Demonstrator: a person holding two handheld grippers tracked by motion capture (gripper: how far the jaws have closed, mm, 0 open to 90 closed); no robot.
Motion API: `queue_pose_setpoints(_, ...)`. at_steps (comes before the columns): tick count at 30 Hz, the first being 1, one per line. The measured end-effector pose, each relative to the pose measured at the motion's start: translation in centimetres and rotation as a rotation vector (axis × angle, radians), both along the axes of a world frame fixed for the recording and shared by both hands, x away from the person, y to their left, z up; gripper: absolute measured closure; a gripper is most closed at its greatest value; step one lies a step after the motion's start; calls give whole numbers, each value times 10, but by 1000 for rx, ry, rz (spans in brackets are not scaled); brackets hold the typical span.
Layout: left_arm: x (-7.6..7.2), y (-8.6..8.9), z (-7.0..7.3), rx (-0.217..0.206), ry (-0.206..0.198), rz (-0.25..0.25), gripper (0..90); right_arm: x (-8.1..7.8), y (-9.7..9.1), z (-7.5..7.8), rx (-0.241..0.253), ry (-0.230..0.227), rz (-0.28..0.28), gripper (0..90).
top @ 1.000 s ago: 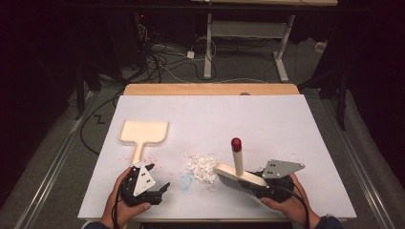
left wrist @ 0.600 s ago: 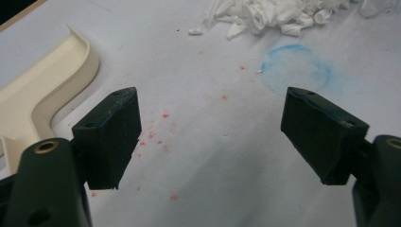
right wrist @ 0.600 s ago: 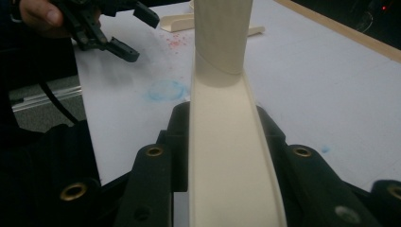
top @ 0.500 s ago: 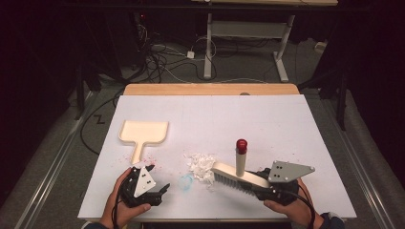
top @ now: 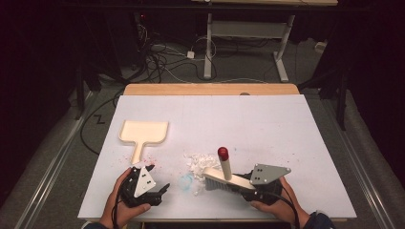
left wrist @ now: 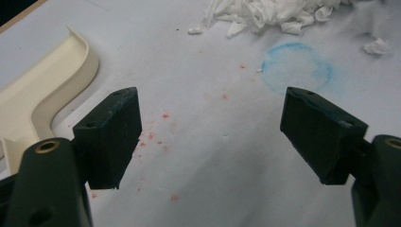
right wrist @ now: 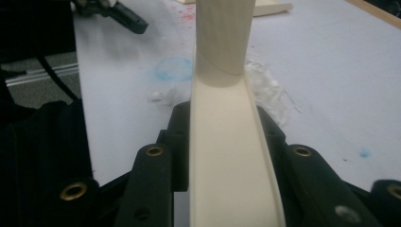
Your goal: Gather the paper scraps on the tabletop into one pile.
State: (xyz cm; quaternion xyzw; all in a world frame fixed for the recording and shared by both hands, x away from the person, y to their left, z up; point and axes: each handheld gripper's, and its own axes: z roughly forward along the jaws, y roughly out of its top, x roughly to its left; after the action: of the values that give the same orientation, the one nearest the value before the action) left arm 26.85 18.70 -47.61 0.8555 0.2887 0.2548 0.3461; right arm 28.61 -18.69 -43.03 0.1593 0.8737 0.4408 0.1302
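Note:
A cream hand brush (top: pixel 228 179) with a red-tipped handle (top: pixel 222 152) lies low over the white sheet, and my right gripper (top: pixel 248 188) is shut on its body. In the right gripper view the brush back (right wrist: pixel 227 156) runs up between the jaws of the right gripper (right wrist: pixel 227 123). A pile of white paper scraps (top: pixel 198 161) lies just left of the brush head. A cream dustpan (top: pixel 143 132) lies at the left, handle toward me. My left gripper (top: pixel 157 177) rests open near that handle, with only bare sheet between the jaws of the left gripper (left wrist: pixel 213 137).
A blue ring stain (top: pixel 186 181) and red specks (left wrist: pixel 161 137) mark the white sheet (top: pixel 267 124). The scraps (left wrist: pixel 269 14) and the dustpan (left wrist: pixel 42 94) flank the left gripper's outlook. Beyond the wooden table edge (top: pixel 210 89) are cables and a desk frame.
My right gripper has carried the brush left toward the scraps, and the red-tipped handle now sits lower and further left. The left gripper has stayed put.

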Motion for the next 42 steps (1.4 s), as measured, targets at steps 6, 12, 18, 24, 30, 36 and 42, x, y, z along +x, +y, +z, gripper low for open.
queue_pose_setpoints(6,0,0,1,5,-4,2,199,2,-13,9,43,-21,-48,680)
queue_pose_setpoints(12,0,2,2,2,-10,18,198,-15,-2,24,144,-39,18,679)
queue_pose_setpoints(18,3,9,3,-29,-25,69,192,-26,32,11,110,12,142,679)
queue_pose_setpoints(24,3,12,1,-13,-32,80,191,-17,41,-7,37,18,130,680)
queue_pose_setpoints(30,1,7,1,6,-26,66,191,3,18,-3,33,6,24,680)
queue_pose_setpoints(36,0,2,1,18,-35,51,186,8,4,8,69,0,6,679)
queue_pose_setpoints(42,-2,3,1,21,-39,55,185,1,-21,24,98,2,14,679)
